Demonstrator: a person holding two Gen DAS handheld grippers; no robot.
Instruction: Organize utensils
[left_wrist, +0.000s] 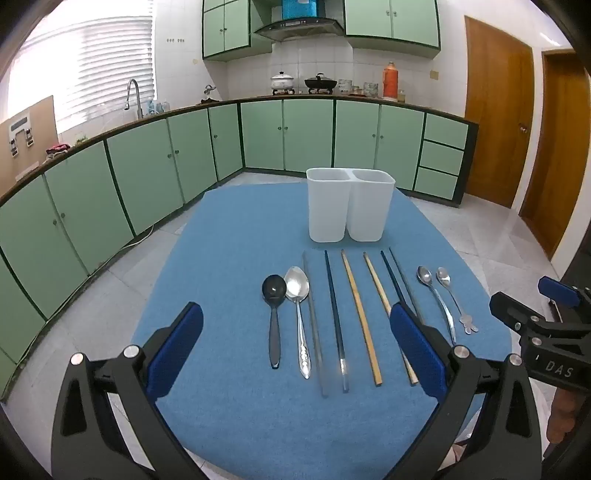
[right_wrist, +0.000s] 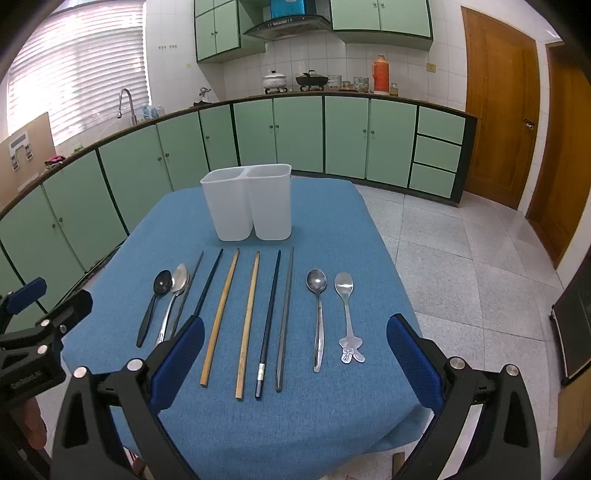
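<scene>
Both claws hover wide, holding nothing, over the near edge of the blue-clothed desk (right_wrist: 332, 221): left claw (left_wrist: 295, 332), right claw (right_wrist: 295, 343). The utensils lie in a row: black spoon (left_wrist: 274, 295), large steel spoon (left_wrist: 297, 291), six chopsticks including a wooden pair (right_wrist: 236, 317), then two small spoons (right_wrist: 332, 306). Behind them stands a white two-compartment holder (right_wrist: 246, 201), with nothing blocking it. Green cabinets (right_wrist: 295, 133) line the walls beyond.
</scene>
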